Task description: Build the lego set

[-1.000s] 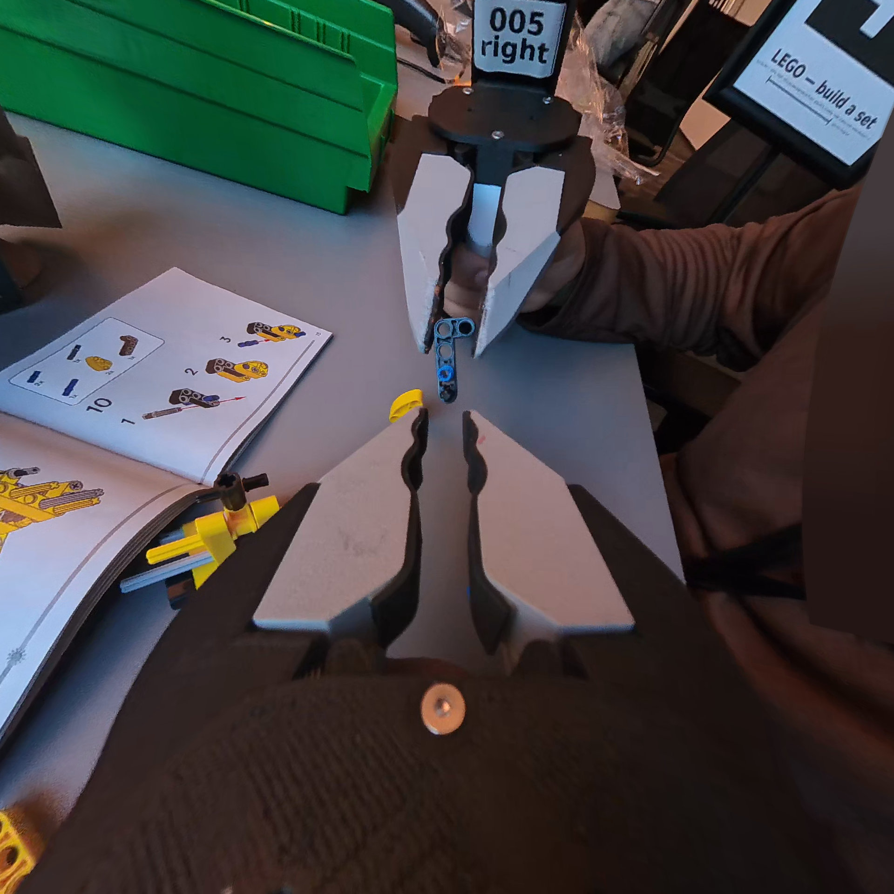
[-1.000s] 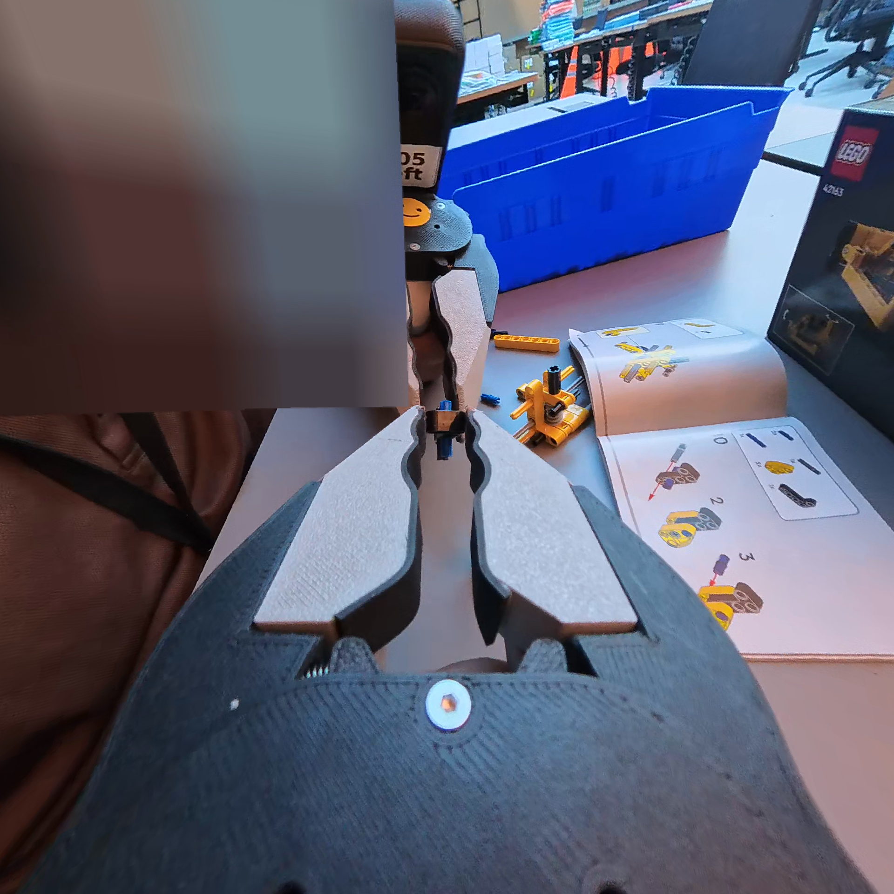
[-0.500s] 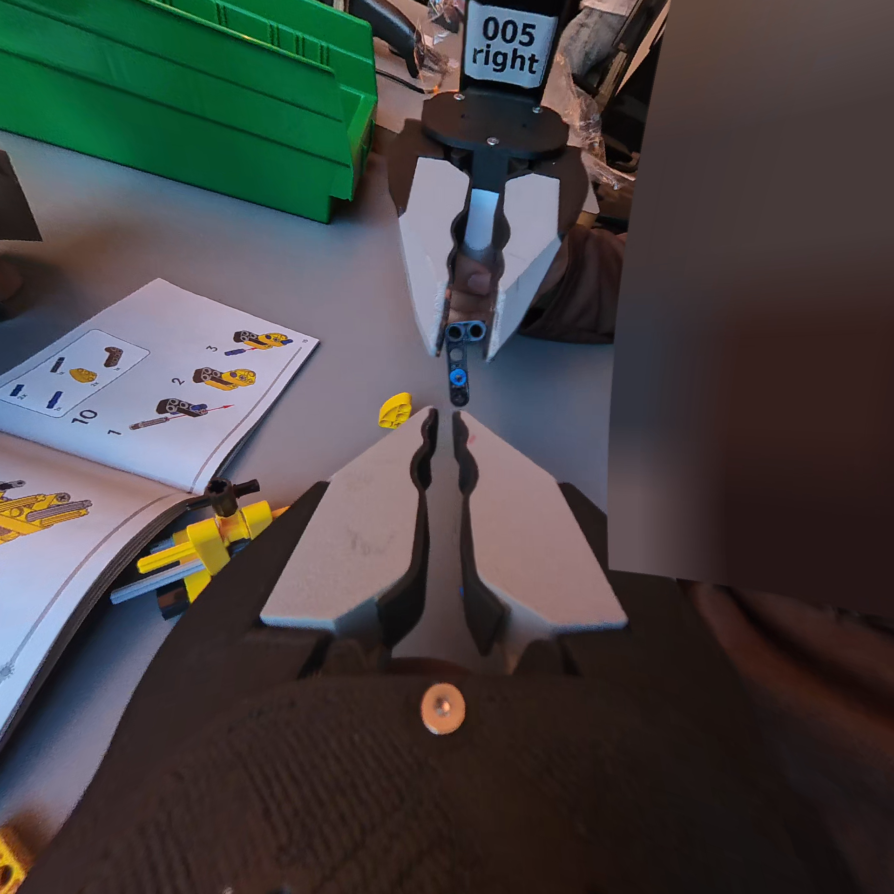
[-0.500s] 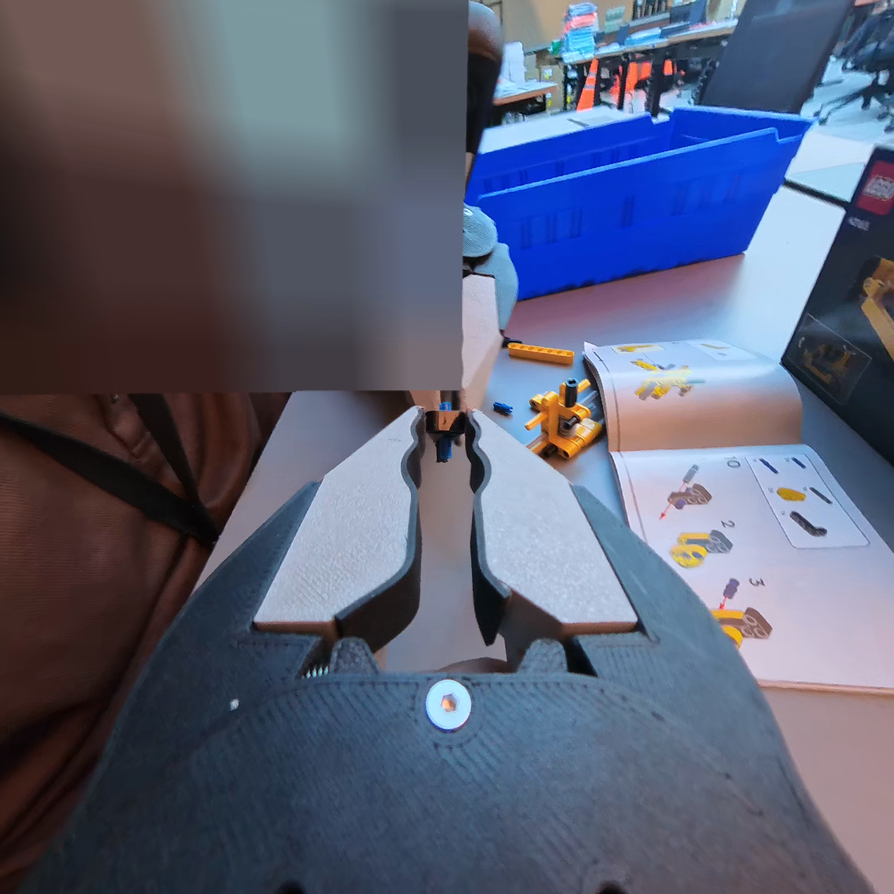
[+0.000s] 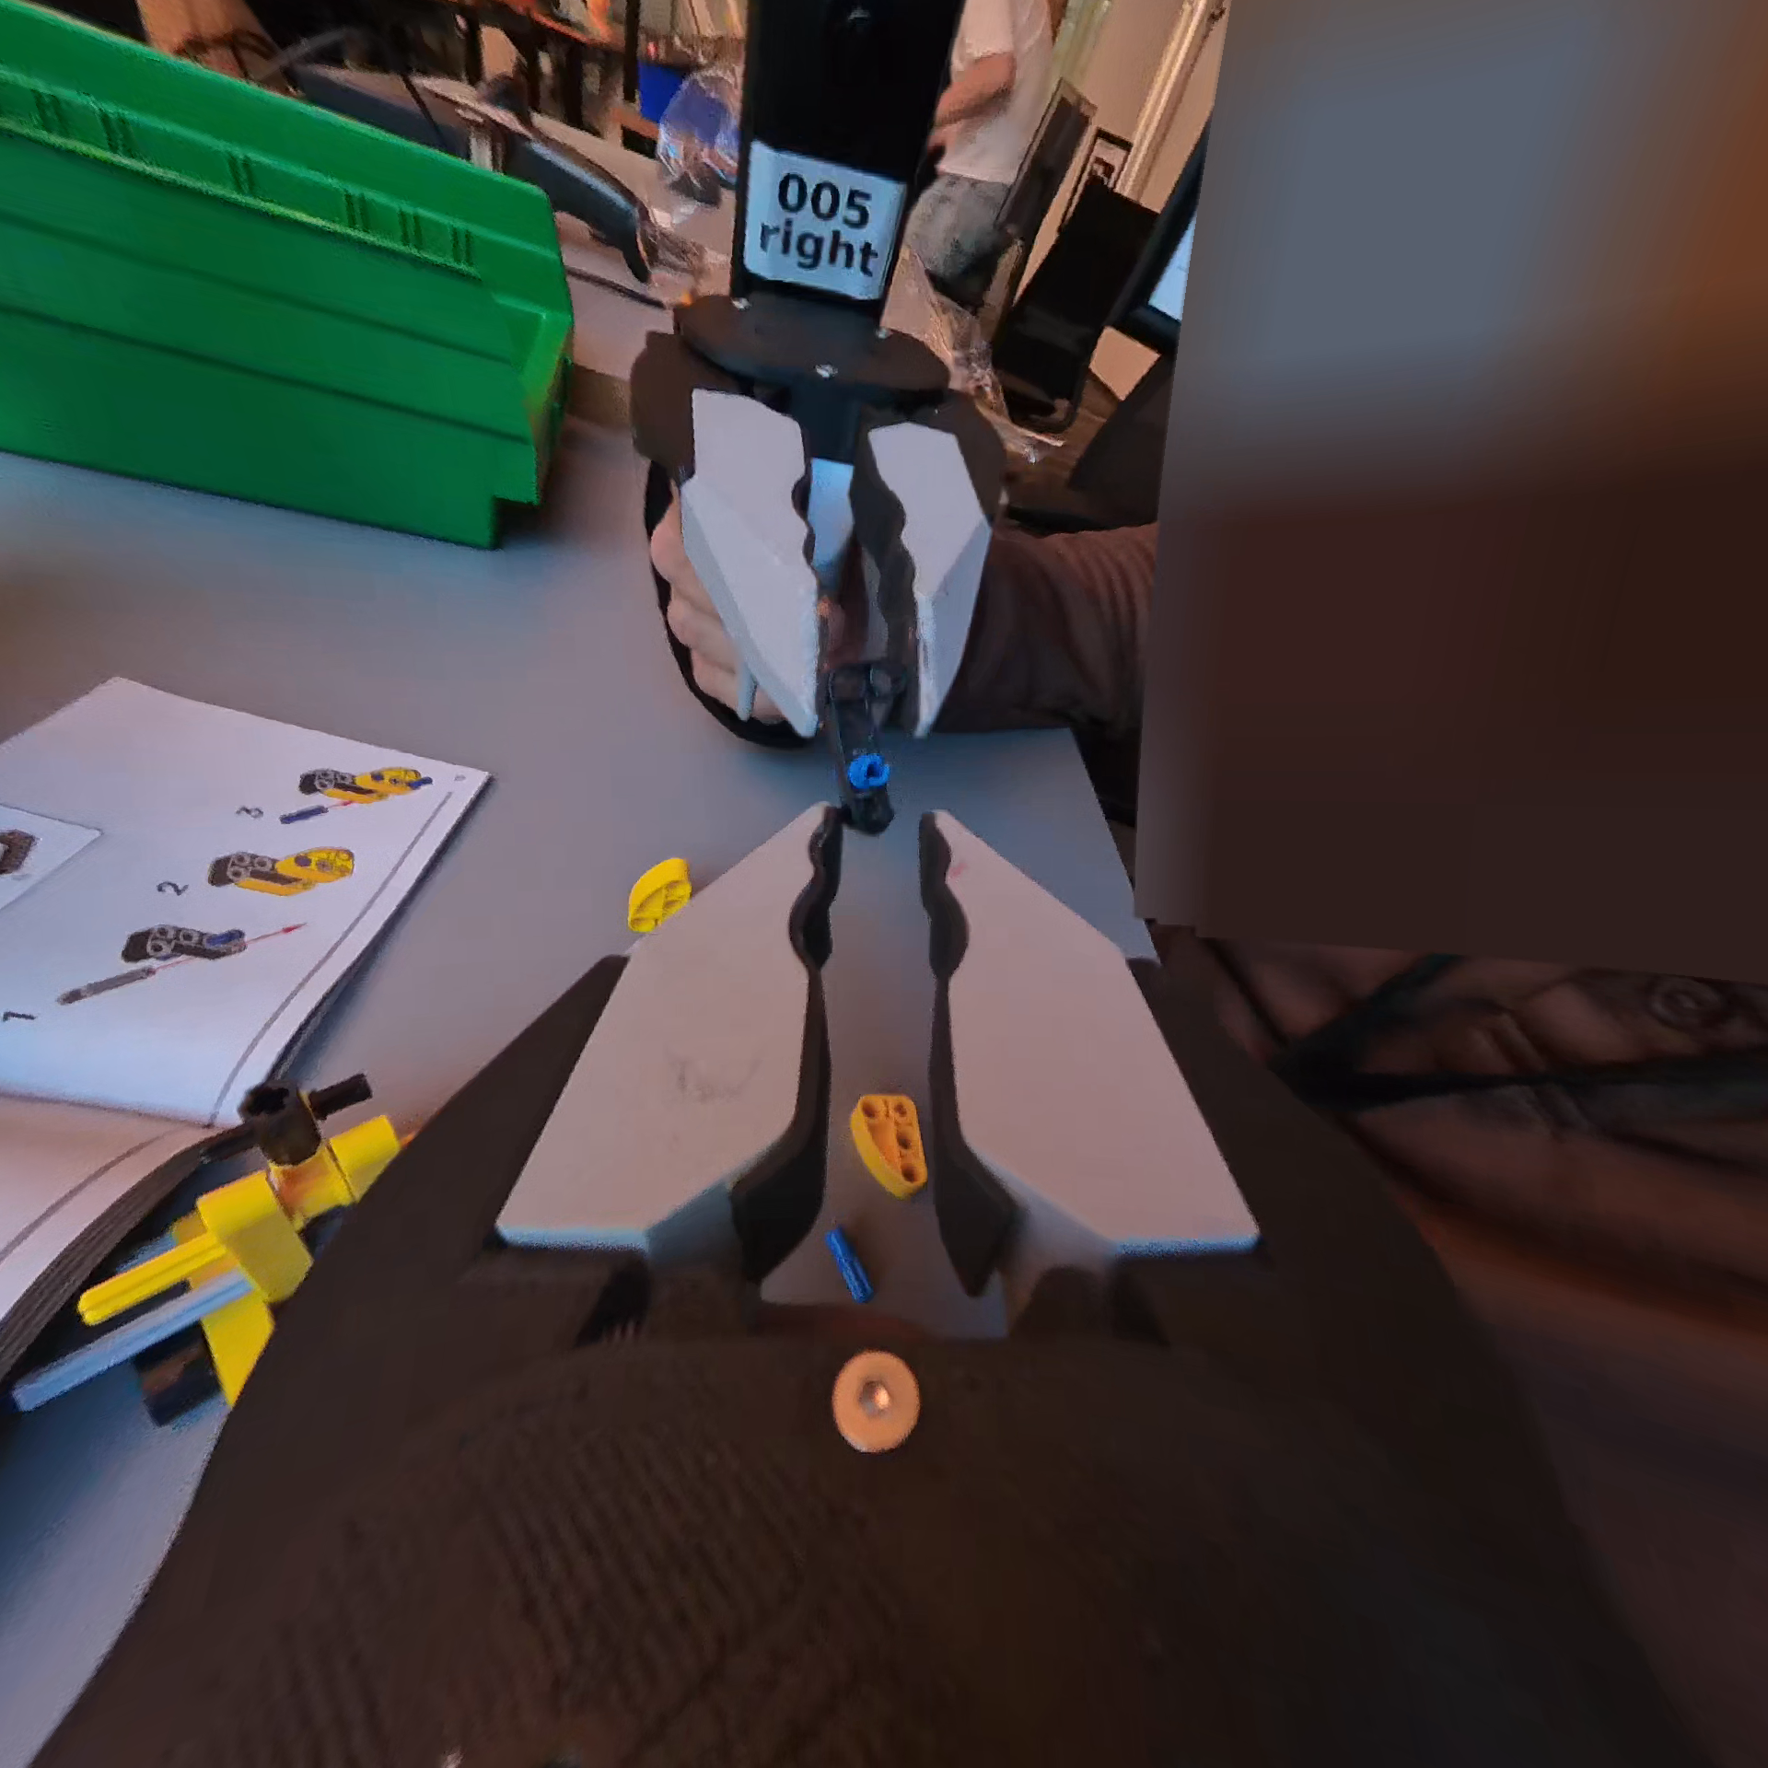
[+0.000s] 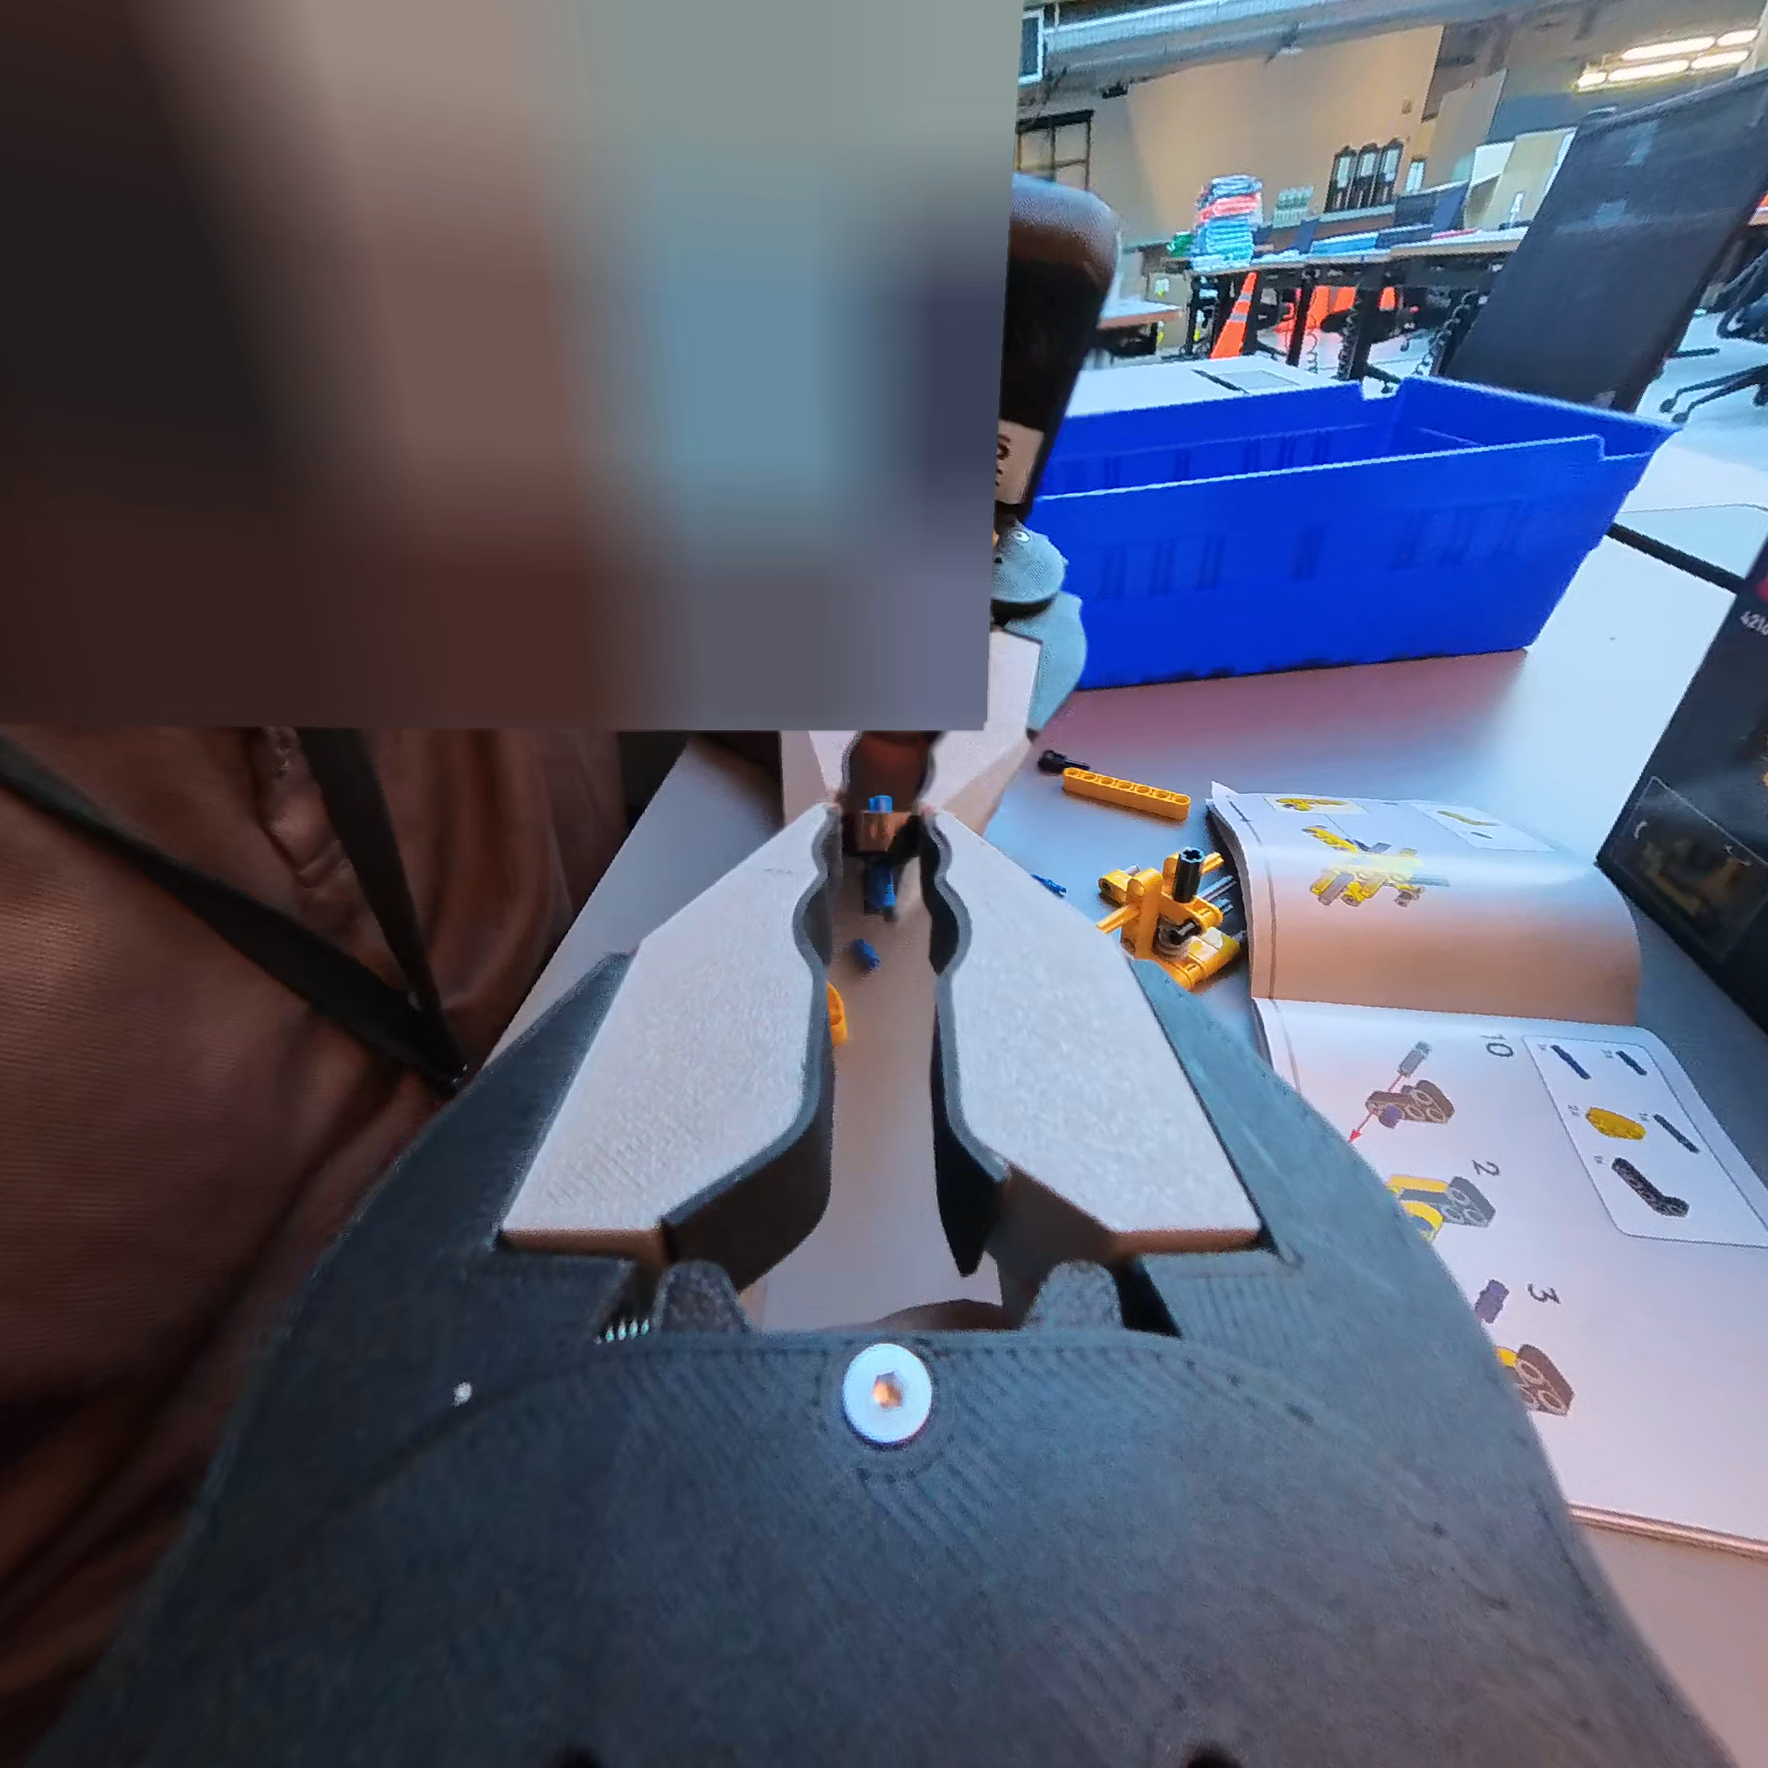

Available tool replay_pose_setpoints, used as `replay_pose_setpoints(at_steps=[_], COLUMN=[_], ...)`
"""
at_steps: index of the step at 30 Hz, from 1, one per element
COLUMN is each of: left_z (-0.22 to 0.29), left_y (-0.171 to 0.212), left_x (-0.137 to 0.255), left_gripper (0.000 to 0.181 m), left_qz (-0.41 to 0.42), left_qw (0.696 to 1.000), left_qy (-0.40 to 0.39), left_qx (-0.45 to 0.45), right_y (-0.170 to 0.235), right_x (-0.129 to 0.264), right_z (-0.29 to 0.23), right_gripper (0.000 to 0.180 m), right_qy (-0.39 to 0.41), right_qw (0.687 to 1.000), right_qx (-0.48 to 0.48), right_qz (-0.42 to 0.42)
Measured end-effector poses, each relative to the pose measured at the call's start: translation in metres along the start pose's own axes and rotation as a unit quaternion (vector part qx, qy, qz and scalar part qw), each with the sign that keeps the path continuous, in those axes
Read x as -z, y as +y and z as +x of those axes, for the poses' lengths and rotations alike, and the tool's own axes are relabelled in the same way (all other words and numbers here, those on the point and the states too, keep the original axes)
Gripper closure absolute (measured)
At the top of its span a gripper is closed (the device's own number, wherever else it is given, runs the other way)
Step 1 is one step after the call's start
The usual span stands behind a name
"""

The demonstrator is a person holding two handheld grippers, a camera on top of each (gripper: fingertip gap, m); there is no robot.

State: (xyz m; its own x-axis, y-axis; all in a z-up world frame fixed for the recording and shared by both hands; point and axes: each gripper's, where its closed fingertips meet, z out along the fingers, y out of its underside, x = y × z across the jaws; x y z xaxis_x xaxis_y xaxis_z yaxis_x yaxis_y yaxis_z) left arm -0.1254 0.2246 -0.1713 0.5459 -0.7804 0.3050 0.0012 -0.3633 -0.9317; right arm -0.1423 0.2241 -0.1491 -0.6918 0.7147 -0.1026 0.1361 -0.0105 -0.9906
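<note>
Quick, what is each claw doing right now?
Left gripper: open, holding nothing.
Right gripper: shut on the black beam with its blue pin.

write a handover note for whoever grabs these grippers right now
Right gripper: shut on the black beam, which carries a blue pin.
Left gripper: open, holding nothing, tips just short of the beam's lower end.
On the table: a yellow piece and a loose blue pin lie under the left gripper's fingers, a second yellow piece just left of them, the yellow subassembly at the open manual, a long yellow beam farther back.
Done: one pin seated in the beam.
Left: probably the loose pin and yellow piece next; check the manual.
</note>
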Motion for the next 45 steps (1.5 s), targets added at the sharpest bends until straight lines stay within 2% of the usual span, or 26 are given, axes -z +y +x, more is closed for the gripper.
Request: replay_pose_setpoints(at_steps=[2,7,10,13,15,18,24,27,30,34,38,41,45], left_z=[-0.003,-0.011,-0.025,-0.049,-0.062,-0.070,-0.068,-0.072,-0.074,-0.072,-0.076,-0.081,-0.080], left_y=[0.001,0.004,0.007,0.010,0.013,0.017,0.017,0.017,0.017,0.016,0.016,0.019,0.017], left_x=[-0.001,0.000,0.001,0.010,0.016,0.018,0.014,0.017,0.017,0.017,0.021,0.025,0.025], left_gripper=[0.174,0.176,0.176,0.176,0.176,0.176,0.176,0.176,0.176,0.176,0.176,0.176,0.177], left_qz=[-0.006,-0.021,-0.039,-0.068,-0.094,-0.123,-0.132,-0.142,-0.153,-0.164,-0.176,-0.193,-0.197], left_qw=[0.999,0.996,0.989,0.967,0.944,0.918,0.902,0.890,0.877,0.861,0.850,0.838,0.829], left_qy=[-0.023,-0.065,-0.117,-0.209,-0.264,-0.306,-0.322,-0.340,-0.354,-0.368,-0.384,-0.397,-0.404], left_qx=[-0.021,-0.059,-0.080,-0.125,-0.172,-0.220,-0.257,-0.269,-0.286,-0.310,-0.313,-0.319,-0.334], right_y=[0.001,0.006,0.012,0.024,0.028,0.032,0.041,0.038,0.040,0.042,0.044,0.042,0.043], right_x=[-0.001,-0.001,0.001,0.006,0.008,0.012,0.008,0.002,0.002,0.001,0.001,0.000,0.000], right_z=[0.000,0.005,0.017,0.041,0.045,0.053,0.055,0.047,0.055,0.057,0.060,0.061,0.065], right_gripper=[0.167,0.167,0.165,0.159,0.154,0.154,0.165,0.163,0.156,0.170,0.172,0.165,0.169], right_qy=[-0.001,0.017,0.054,0.127,0.135,0.157,0.184,0.171,0.200,0.211,0.219,0.222,0.234], right_qw=[1.000,1.000,0.998,0.989,0.987,0.983,0.971,0.974,0.967,0.961,0.959,0.960,0.956], right_qx=[0.003,0.016,0.022,0.019,0.010,-0.004,0.045,0.065,0.061,0.078,0.075,0.073,0.069], right_qz=[-0.003,-0.019,-0.039,-0.075,-0.083,-0.099,-0.144,-0.138,-0.148,-0.159,-0.161,-0.153,-0.160])
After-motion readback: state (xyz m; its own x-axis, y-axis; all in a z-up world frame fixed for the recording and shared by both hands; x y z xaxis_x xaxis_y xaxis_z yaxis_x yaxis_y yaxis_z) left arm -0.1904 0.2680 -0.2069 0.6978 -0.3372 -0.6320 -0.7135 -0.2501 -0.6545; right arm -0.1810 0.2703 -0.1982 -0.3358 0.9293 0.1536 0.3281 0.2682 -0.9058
